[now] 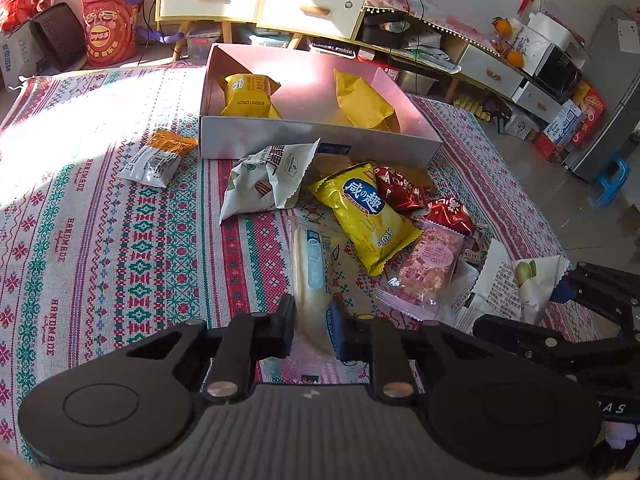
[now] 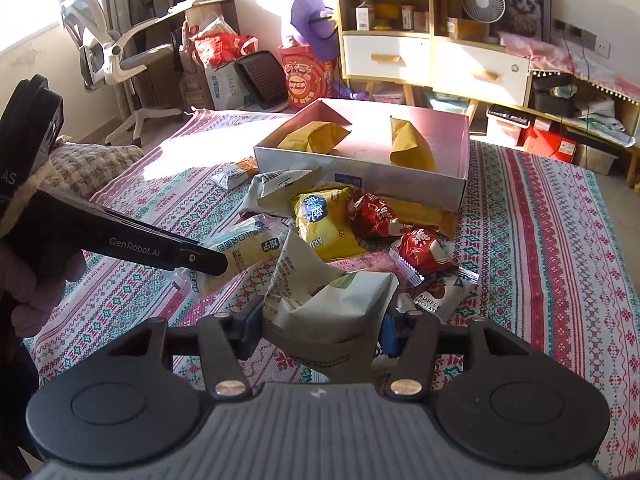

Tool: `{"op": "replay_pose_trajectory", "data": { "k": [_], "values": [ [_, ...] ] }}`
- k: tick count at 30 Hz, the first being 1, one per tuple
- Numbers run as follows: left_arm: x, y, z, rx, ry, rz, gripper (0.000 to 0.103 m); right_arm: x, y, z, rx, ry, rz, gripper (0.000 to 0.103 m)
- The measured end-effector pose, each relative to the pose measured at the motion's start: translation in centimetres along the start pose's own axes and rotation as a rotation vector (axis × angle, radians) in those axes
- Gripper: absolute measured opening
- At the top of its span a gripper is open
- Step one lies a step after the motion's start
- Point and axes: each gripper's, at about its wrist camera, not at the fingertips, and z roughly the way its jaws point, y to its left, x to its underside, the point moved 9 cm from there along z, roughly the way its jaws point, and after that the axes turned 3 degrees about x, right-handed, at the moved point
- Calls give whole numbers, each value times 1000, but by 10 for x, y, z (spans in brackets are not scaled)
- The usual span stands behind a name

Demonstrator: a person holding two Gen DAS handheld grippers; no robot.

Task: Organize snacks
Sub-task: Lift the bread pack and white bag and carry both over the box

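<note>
- The left gripper (image 1: 312, 330) has its 2 fingers around the near end of a long bread packet (image 1: 310, 276) in clear wrap, lying on the patterned cloth (image 1: 120, 240). The pads look like they're touching the wrap on both sides, so I'd call it a pinch, though a light one.
- That packet looks soft and squishy. Squeeze hard and you flatten the bread, and the clear film looks slick too. I'd hold it at the end seam or across the narrow width, like it's doing.
- The right gripper (image 2: 320, 330) is spread wider and has the white nut bag (image 2: 332, 300) between its fingers, the crinkled sides pushed in a bit. From the left wrist view the same bag sits just right of the pile.
- The bag looks puffy and light, mostly air, so it'll dent instead of resisting. Foil-type film slides, so gripping the body near the bottom seems safer than the floppy torn-looking top.
- The white box (image 1: 320, 136) sits at the far side of the cloth with 2 yellow packets (image 1: 248, 96) already inside, well apart from each other. Plenty of room left.
- Still loose in front of the box: a yellow cracker bag (image 1: 366, 216), 2 red candy wraps (image 2: 372, 216), a pink packet (image 1: 424, 276) and a truffle chocolate pack (image 2: 434, 300), all overlapping or touching.
- 1 small orange-and-white packet (image 1: 154, 158) lies off alone to the left of the box.
- All light stuff I reckon, nothing fragile except whatever's crumbly inside.
</note>
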Motion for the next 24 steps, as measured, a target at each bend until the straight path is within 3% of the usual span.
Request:
{"op": "replay_pose_trajectory", "data": {
  "k": [10,13,14,21,23,24],
  "values": [
    [-11,-15,-11,47,-27,5,18,-21,-13,-4,23,-33,57,52],
    [-18,-19,-15,62,-43,5,10,-30,-17,-4,31,-45,77,52],
    [-21,-20,-16,70,-47,3,2,-33,-19,-4,35,-46,85,52],
    [-25,-20,-10,87,-14,27,3,-44,-35,7,53,-19,164,52],
    [-20,-18,-5,81,23,48,10,-43,-36,10,47,-2,179,52],
    [-18,-17,-4,73,31,49,23,-40,-35,11,46,10,181,52]
  ]
}}
